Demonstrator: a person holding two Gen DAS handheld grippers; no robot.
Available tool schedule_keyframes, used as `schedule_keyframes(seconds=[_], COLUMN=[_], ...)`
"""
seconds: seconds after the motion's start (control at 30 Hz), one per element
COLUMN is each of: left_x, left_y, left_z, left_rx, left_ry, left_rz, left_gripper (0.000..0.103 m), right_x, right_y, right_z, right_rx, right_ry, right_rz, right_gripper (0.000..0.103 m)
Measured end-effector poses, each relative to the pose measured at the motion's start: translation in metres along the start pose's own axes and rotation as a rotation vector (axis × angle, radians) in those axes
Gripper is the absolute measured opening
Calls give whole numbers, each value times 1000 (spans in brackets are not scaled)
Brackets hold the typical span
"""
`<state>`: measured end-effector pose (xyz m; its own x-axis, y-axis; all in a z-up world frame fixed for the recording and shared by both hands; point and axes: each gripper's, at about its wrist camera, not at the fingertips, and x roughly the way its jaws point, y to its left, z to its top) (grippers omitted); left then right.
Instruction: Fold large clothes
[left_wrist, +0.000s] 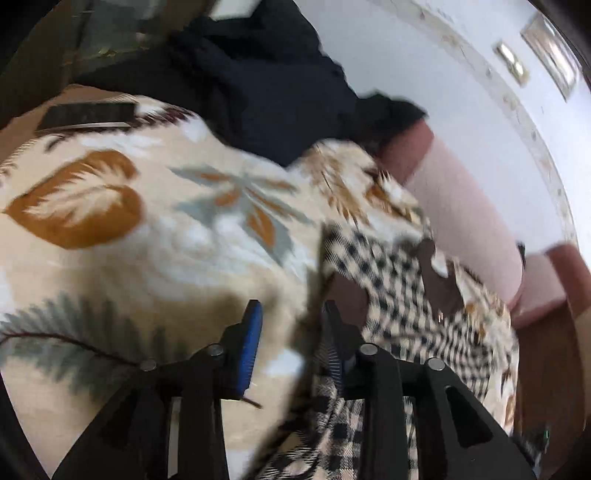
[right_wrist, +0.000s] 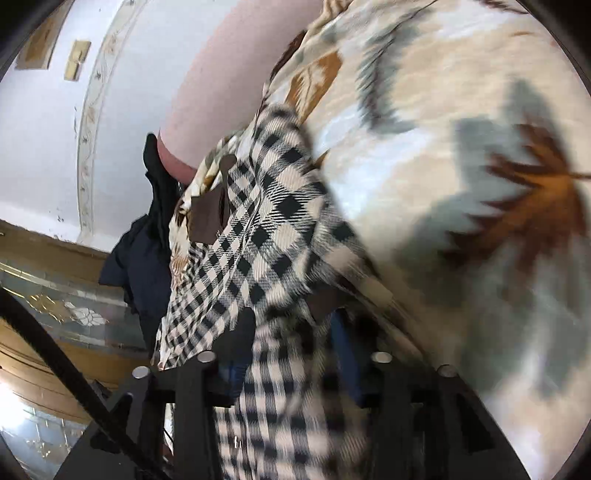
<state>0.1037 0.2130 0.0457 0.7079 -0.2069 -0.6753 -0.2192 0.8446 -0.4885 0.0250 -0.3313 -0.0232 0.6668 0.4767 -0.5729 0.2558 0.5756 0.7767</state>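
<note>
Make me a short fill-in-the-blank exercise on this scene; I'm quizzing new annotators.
1. The checked garment is patterned in black and ____.
2. The blanket beneath it is printed with ____.
3. The left gripper has ____ pads.
4. The bolster by the wall is ____.

Missing words: cream; leaves; blue; pink

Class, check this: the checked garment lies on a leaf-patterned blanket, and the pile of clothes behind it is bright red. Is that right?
Not quite. The pile of clothes is dark navy, not red, as the left wrist view shows. The checked garment does lie on the leaf-patterned blanket.
</note>
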Motion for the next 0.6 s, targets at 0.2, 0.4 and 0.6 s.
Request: schedule_keyframes(seconds=[0.2, 0.4, 0.6], left_x=[-3, 34, 67], left_y=[-35, -93, -94], left_z=[0, -22, -17], left_rx=[160, 419, 400], left_ry=[-30, 52, 118], left_rz=[-44, -82, -84], left_gripper=[48, 49, 49], right_x=[-17, 42, 85], right_y=[54, 82, 69], right_z=[5, 40, 72], right_rx=[-258, -489, -497], right_ry=[-95, -99, 48], right_rz=[-161, -446, -478], right_gripper=[51, 65, 14])
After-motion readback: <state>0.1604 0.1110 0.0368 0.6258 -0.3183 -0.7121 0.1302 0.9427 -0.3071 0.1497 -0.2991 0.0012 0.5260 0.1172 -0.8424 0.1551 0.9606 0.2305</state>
